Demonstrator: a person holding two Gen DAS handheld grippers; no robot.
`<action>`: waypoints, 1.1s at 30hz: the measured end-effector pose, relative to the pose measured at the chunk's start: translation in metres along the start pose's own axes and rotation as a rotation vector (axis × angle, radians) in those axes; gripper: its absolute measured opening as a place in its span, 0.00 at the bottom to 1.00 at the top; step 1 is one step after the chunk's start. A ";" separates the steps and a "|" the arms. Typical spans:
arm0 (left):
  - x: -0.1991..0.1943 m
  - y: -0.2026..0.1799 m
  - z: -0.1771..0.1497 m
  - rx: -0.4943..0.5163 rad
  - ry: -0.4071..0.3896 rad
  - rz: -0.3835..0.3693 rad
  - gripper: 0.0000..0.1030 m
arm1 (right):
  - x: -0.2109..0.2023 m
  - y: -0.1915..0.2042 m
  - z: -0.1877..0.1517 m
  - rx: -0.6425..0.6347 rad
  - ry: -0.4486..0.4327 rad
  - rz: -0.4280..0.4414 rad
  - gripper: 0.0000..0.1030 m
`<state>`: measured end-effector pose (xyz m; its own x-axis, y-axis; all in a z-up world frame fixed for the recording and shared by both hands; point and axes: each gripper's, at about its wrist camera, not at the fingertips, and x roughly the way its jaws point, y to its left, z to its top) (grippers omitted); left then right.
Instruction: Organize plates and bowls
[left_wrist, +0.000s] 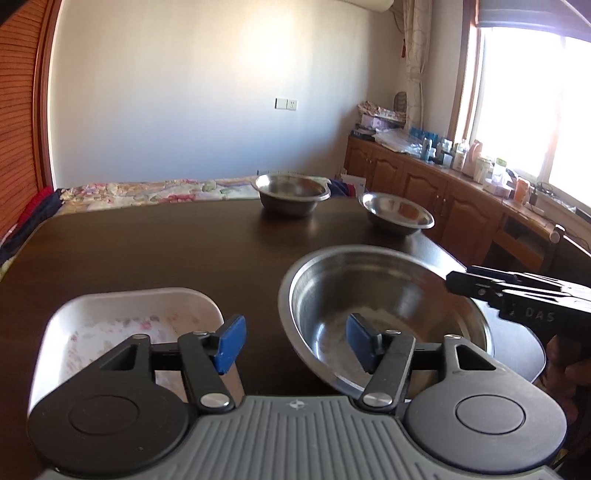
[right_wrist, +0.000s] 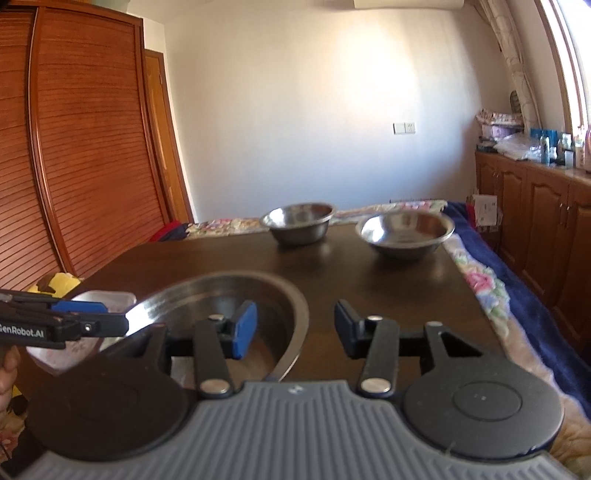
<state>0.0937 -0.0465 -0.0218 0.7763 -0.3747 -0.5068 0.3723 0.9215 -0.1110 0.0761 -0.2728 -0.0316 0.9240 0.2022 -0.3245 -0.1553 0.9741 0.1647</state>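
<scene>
Both claws hang open over the near edge of a dark wooden surface (left_wrist: 155, 243), neither holding anything. The left claw (left_wrist: 293, 345) has its blue pads spread wide; its right pad (left_wrist: 360, 345) appears to sit over the tilted rim of a large steel bowl (left_wrist: 384, 295), which lies just ahead and to that claw's right. A white rectangular dish (left_wrist: 122, 325) with a faded floral pattern lies just to that claw's left, beside the bowl but apart from it.

The right claw (right_wrist: 295, 332), likewise spread and empty, sees the same large bowl ahead and to its left, its left pad (right_wrist: 243, 330) over the bowl's inside. The bowl thus lies between the two claws, its rim raised on the right claw's side; the bowl is blurred in both views, so whether it rests flat cannot be told. Either claw looks near enough to close on the rim.

Further ahead, well apart from the claws, a deep steel bowl (right_wrist: 299, 223) and a shallower steel bowl (right_wrist: 404, 230) stand side by side near the surface's far edge, the likely targets for stacking.

Beyond the surface lies a bed with a floral cover (right_wrist: 476, 284); a slatted wooden wardrobe (right_wrist: 81, 147) stands far left, wooden cabinets (left_wrist: 424, 184) under a bright window far right.
</scene>
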 end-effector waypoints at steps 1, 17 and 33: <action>-0.001 0.001 0.003 0.000 -0.007 0.003 0.64 | -0.002 -0.003 0.005 -0.002 -0.008 -0.005 0.47; 0.021 0.024 0.057 0.025 -0.051 0.028 0.72 | 0.034 -0.033 0.069 -0.112 -0.033 -0.024 0.61; 0.103 0.021 0.113 0.120 -0.014 0.017 0.72 | 0.134 -0.042 0.098 -0.146 0.086 0.078 0.60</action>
<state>0.2388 -0.0772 0.0203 0.7896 -0.3618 -0.4957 0.4170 0.9089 0.0008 0.2405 -0.2965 0.0098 0.8749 0.2799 -0.3953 -0.2804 0.9581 0.0579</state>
